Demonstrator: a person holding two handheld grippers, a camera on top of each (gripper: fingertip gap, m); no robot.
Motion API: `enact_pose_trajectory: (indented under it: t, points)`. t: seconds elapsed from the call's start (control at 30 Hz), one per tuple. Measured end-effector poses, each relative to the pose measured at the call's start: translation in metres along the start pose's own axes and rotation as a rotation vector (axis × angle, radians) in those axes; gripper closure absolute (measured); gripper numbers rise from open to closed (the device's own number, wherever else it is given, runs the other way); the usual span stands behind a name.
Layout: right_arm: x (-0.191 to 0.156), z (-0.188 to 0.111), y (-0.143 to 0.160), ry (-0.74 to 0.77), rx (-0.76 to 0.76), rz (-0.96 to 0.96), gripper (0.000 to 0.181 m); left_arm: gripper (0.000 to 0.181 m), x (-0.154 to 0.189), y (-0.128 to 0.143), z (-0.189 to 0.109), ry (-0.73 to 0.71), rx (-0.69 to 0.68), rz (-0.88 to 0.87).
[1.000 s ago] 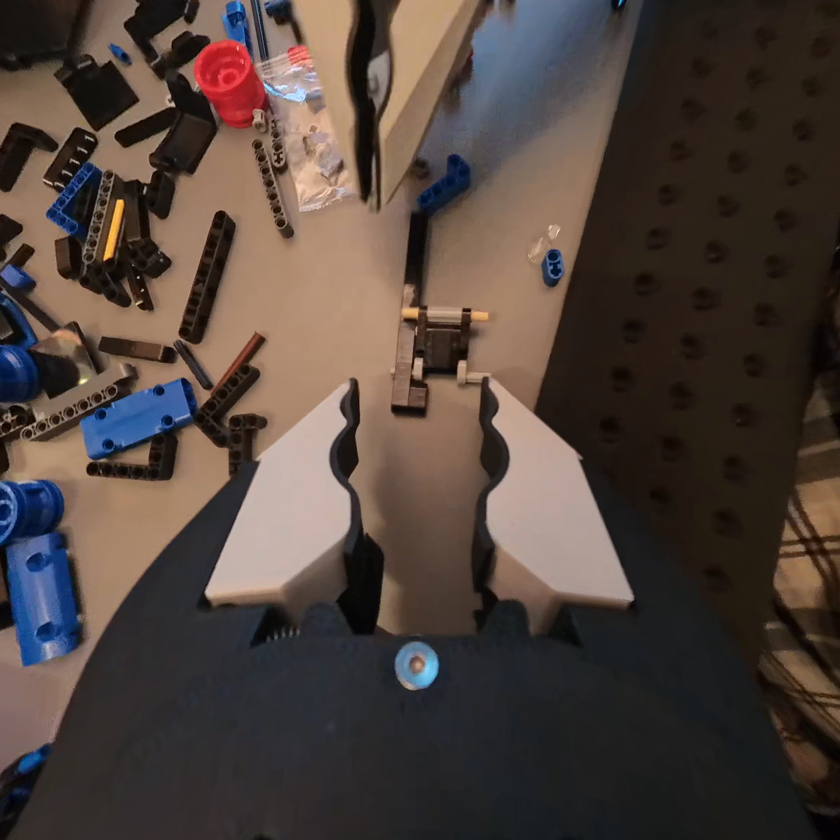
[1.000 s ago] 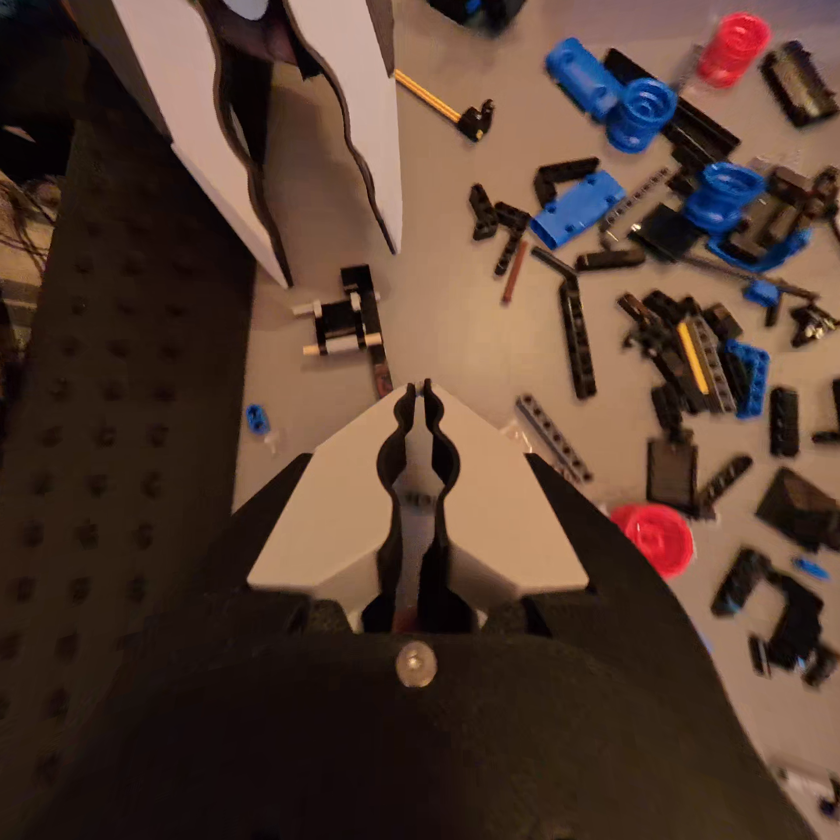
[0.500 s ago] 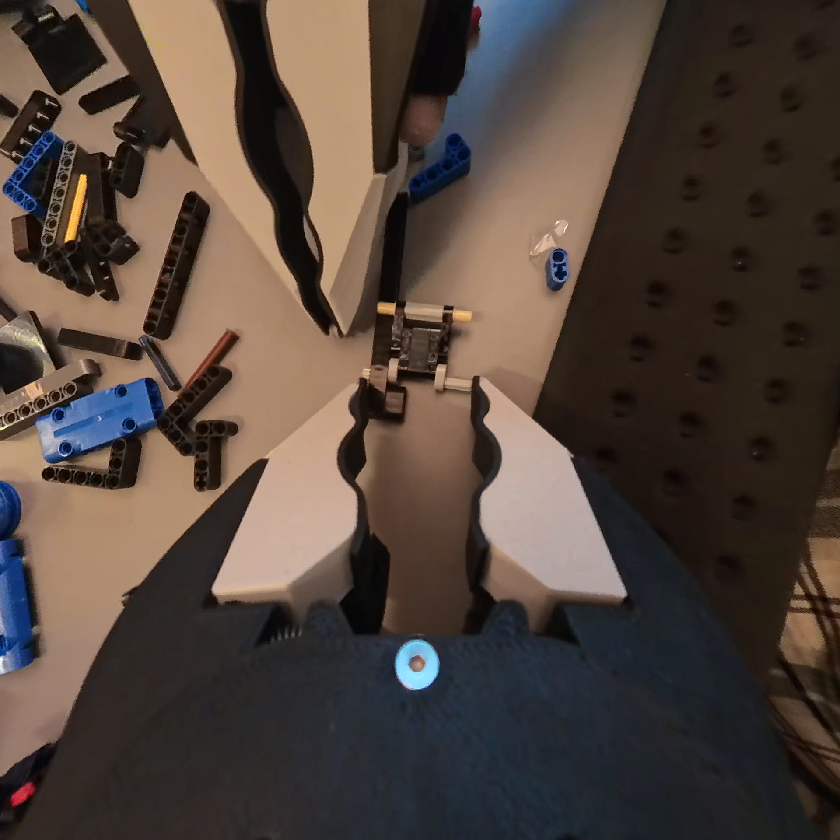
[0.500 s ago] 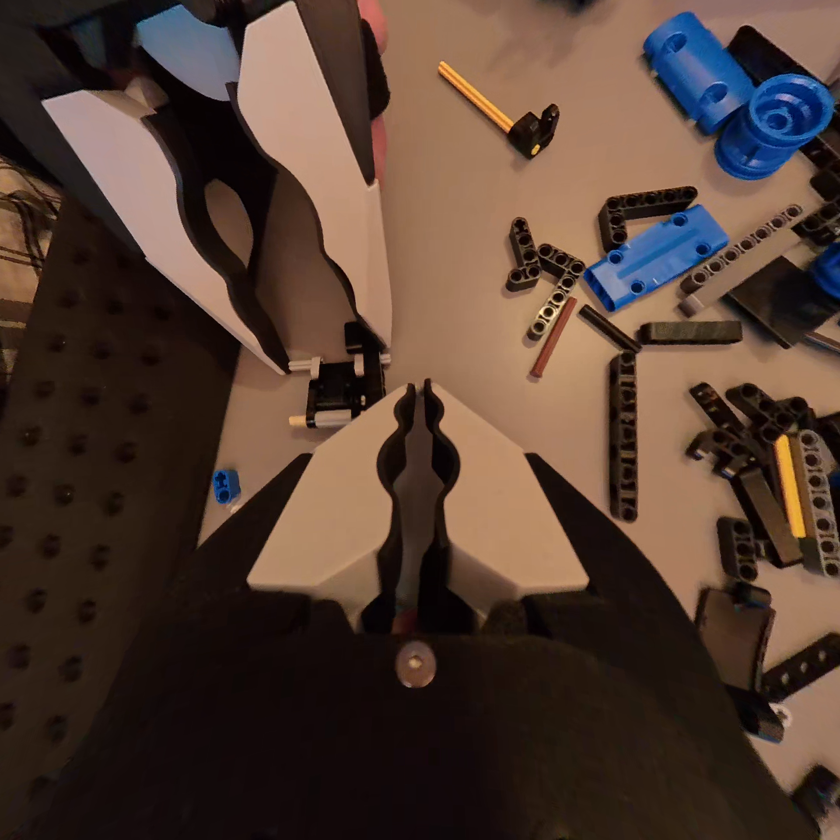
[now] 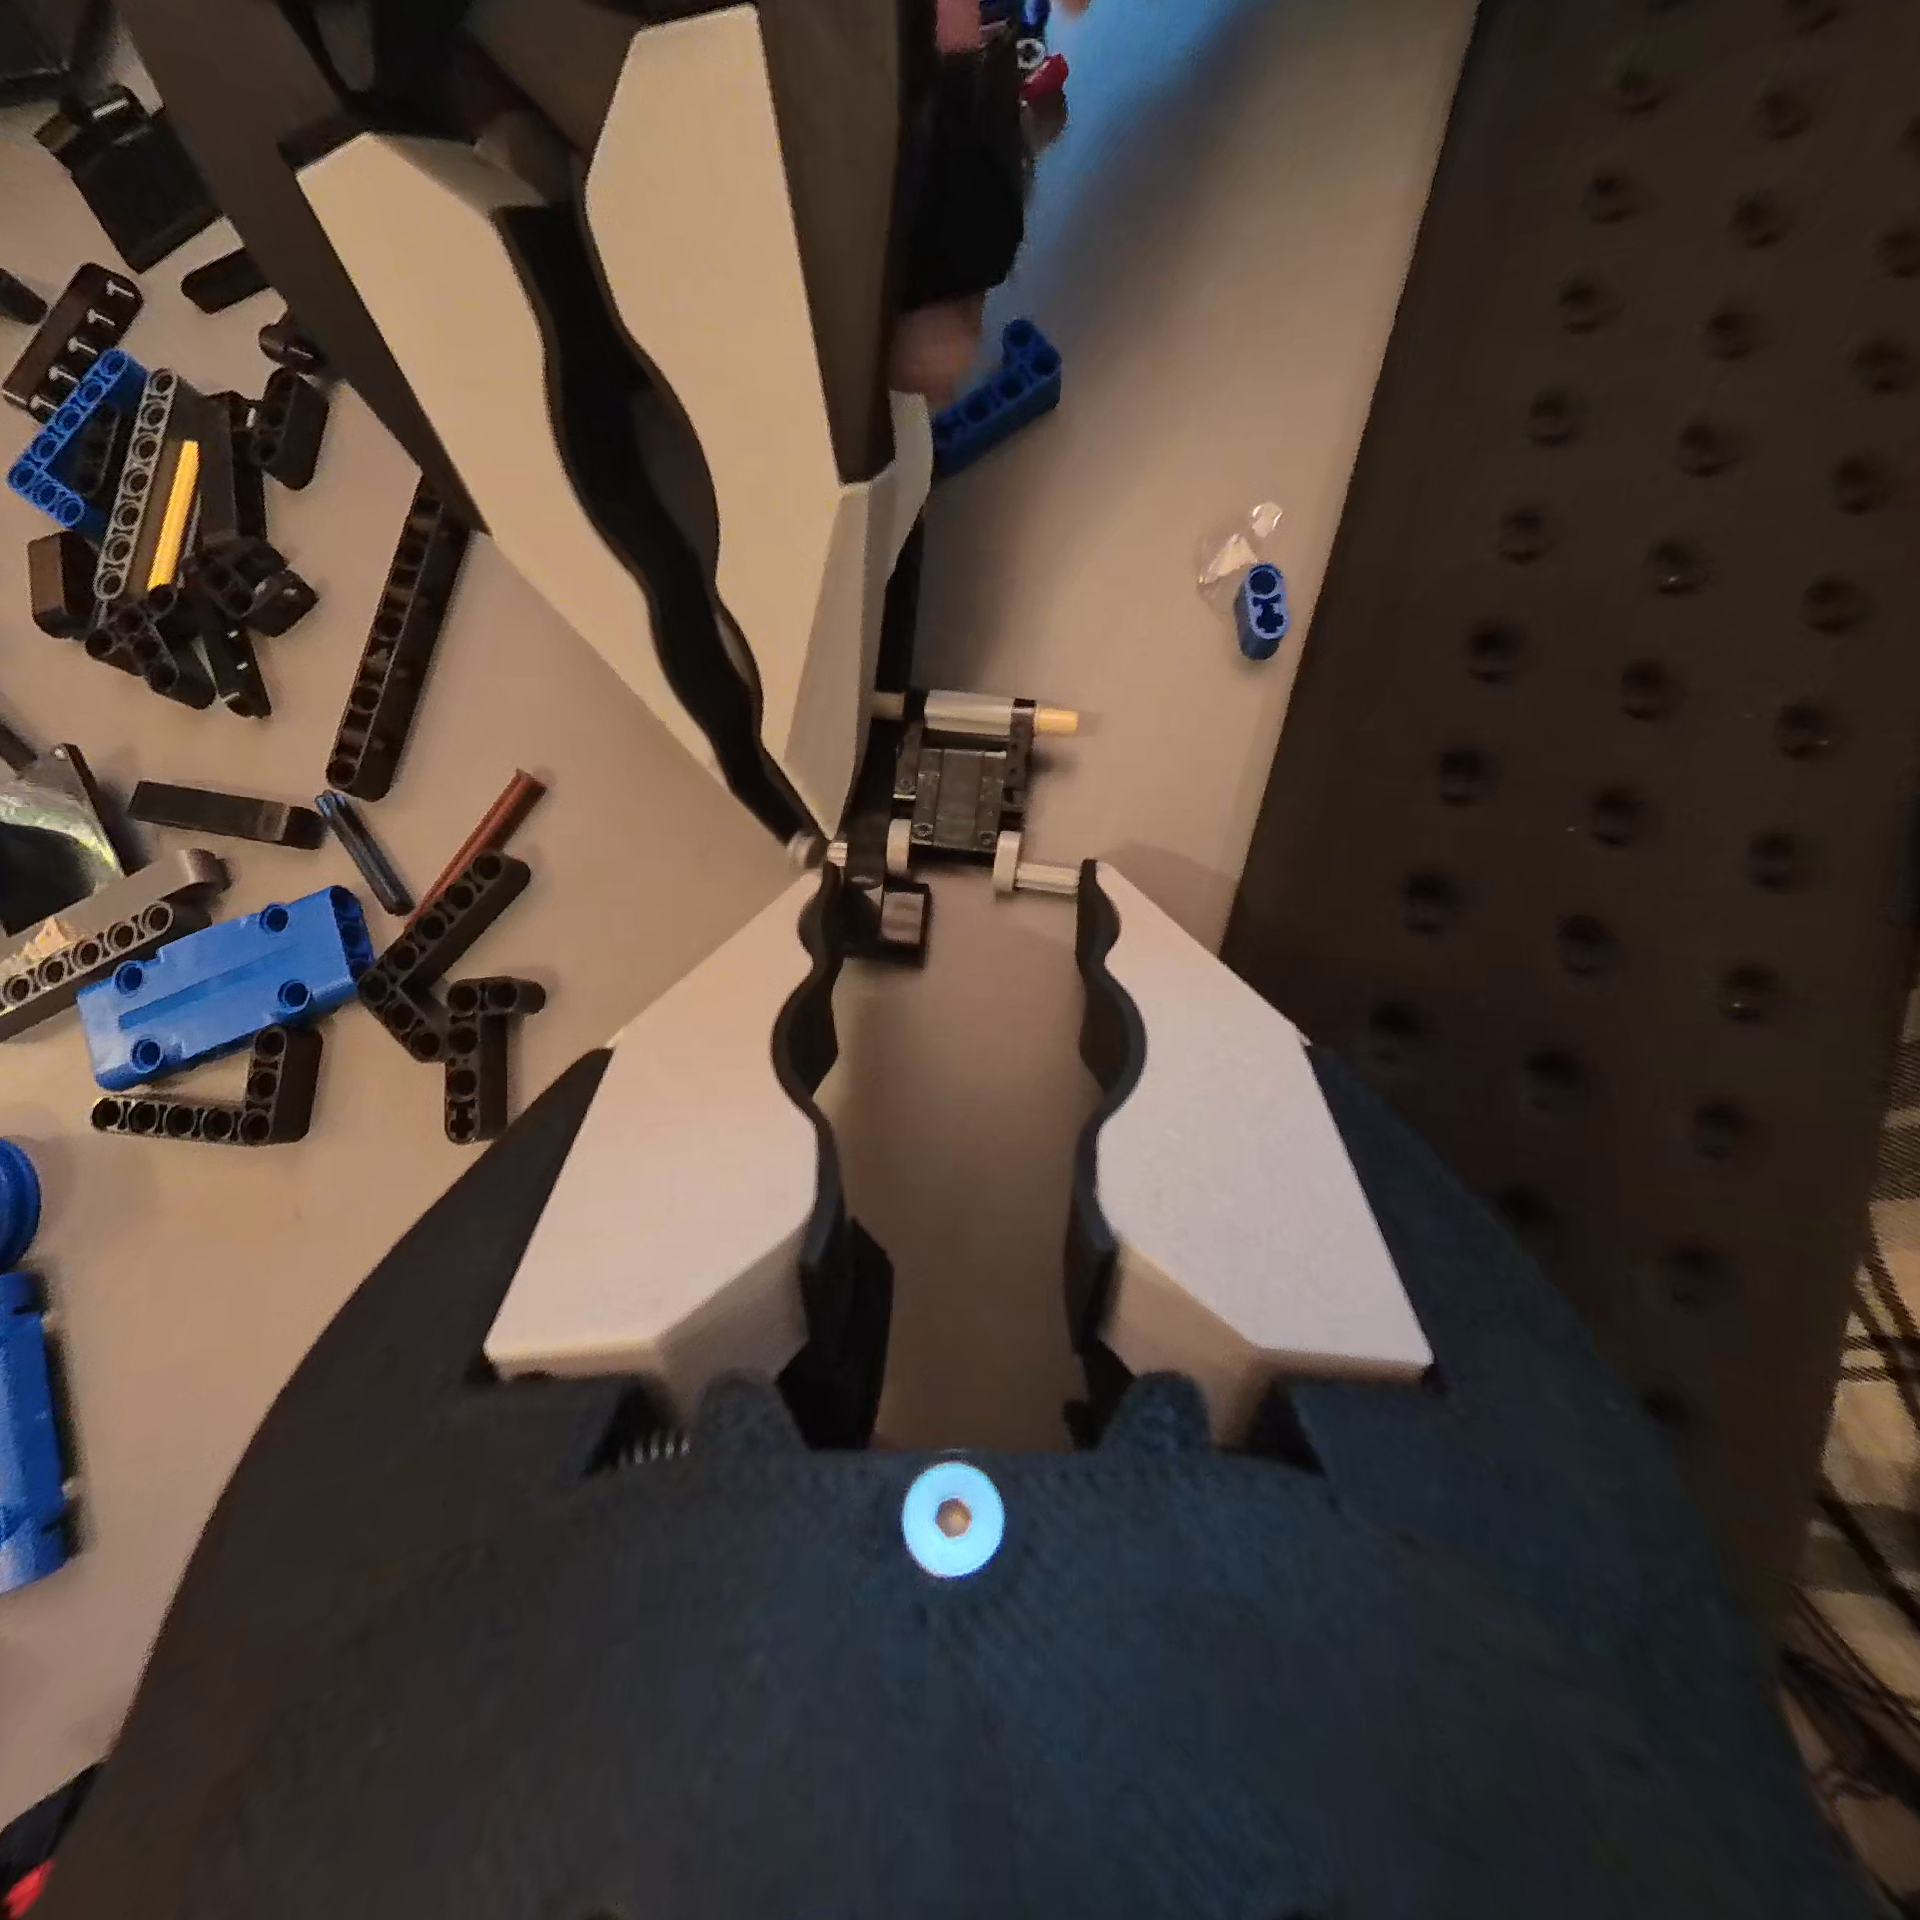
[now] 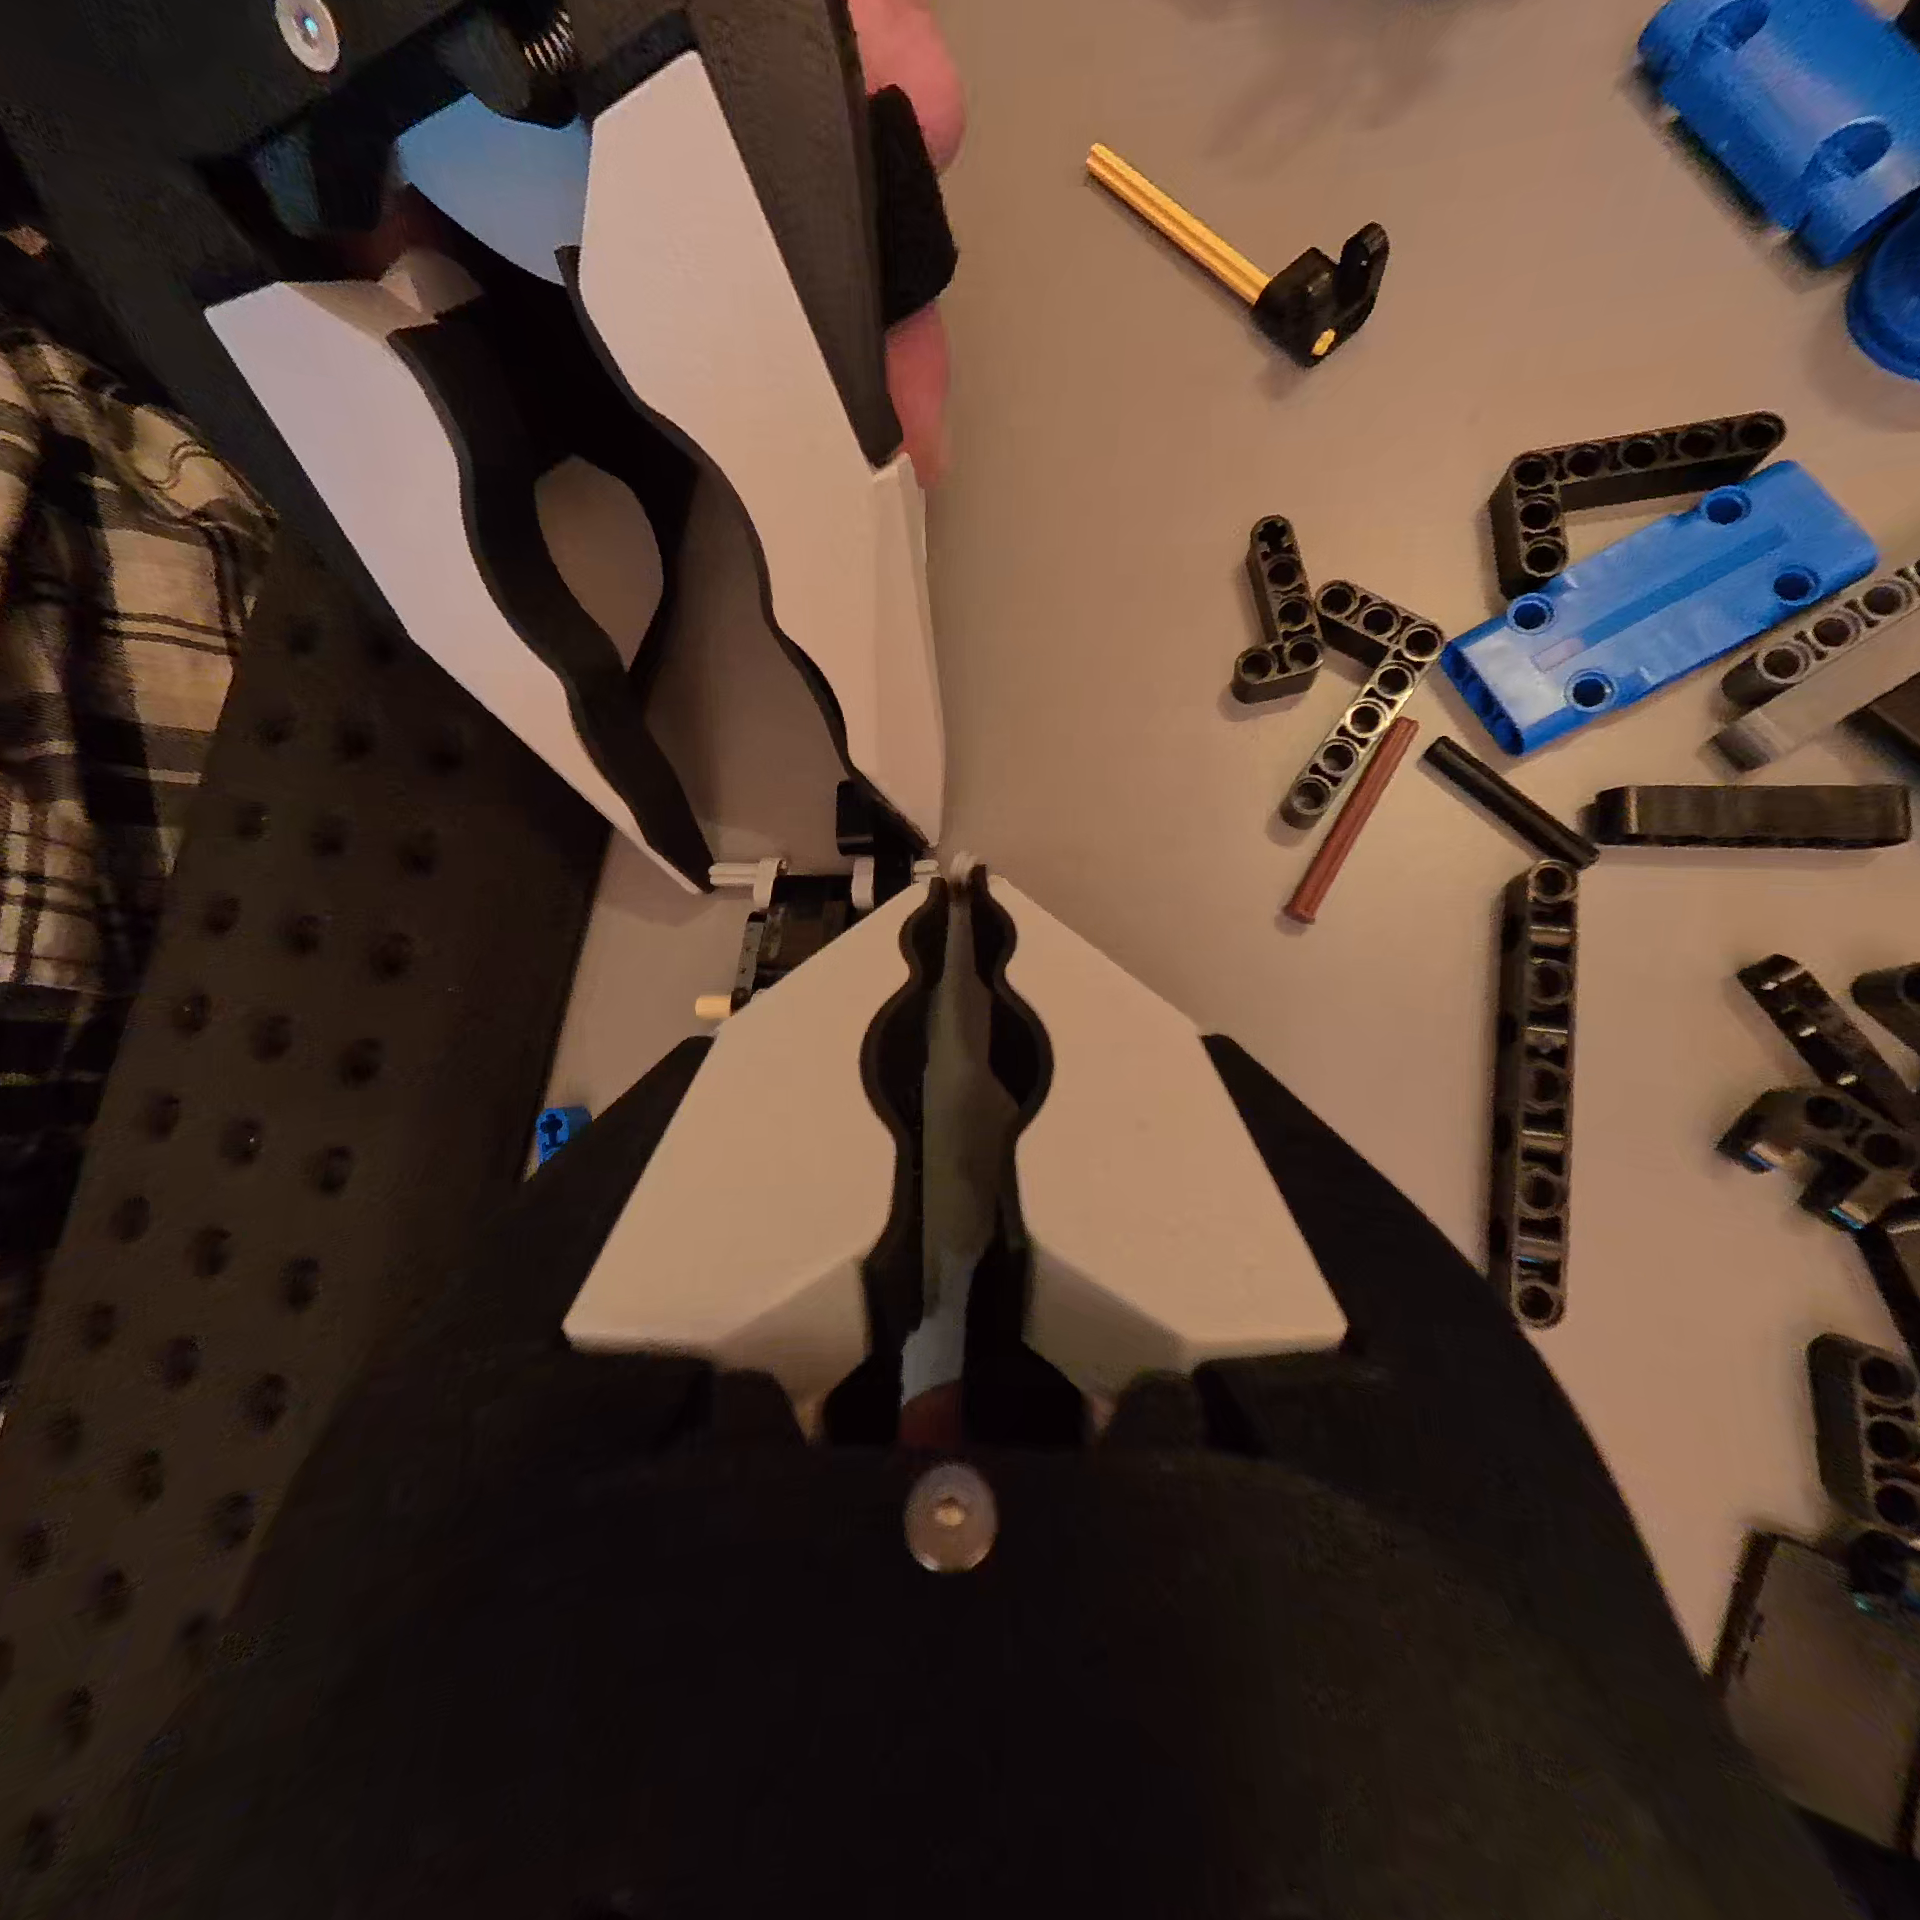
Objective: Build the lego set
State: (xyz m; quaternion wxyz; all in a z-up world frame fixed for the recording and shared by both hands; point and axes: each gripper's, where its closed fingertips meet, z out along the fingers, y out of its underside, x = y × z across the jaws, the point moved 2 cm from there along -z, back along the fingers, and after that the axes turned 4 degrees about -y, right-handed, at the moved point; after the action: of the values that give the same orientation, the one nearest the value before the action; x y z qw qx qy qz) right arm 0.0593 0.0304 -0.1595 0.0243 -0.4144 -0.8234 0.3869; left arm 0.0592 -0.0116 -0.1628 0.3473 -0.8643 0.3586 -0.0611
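A small black Lego assembly (image 5: 961, 790) with light grey axles lies on the grey table, next to a black perforated board. My left gripper (image 5: 951, 883) is open, and its tips sit on either side of the assembly's near end. It enters the right wrist view (image 6: 810, 852) from the top left. My right gripper (image 6: 956, 883) is shut on a small light grey piece (image 6: 964, 864) at the end of the assembly's grey axle (image 6: 743, 871). It comes in from the top of the left wrist view (image 5: 805, 836). Part of the assembly (image 6: 805, 920) is hidden behind my right fingers.
Loose parts lie across the table: a blue panel (image 5: 223, 982), black beams (image 5: 395, 644), a blue L-beam (image 5: 997, 400), a small blue connector (image 5: 1262, 613), and a yellow axle in a black connector (image 6: 1236, 255). The black perforated board (image 5: 1610, 727) borders the table. A person's fingers (image 6: 920, 343) hold the left gripper. Left and right tips are no more than a few centimetres apart. Between my left fingertips and the small blue connector (image 5: 1262, 613) there is roughly 6 cm.
Both grippers have closed in on the assembly from opposite sides. The right gripper's shut tips have reached the axle end. The left gripper stayed open and moved up to the assembly.
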Motion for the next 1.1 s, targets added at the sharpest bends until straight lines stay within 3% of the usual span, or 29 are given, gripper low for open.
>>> enact_pose_trajectory:
  t: [1.1]
  points:
    - [-0.0025, 0.0008, -0.0018, -0.236, -0.105, -0.172, 0.181, 0.138, -0.0001, 0.0009, 0.0001, 0.004, 0.028, 0.021]
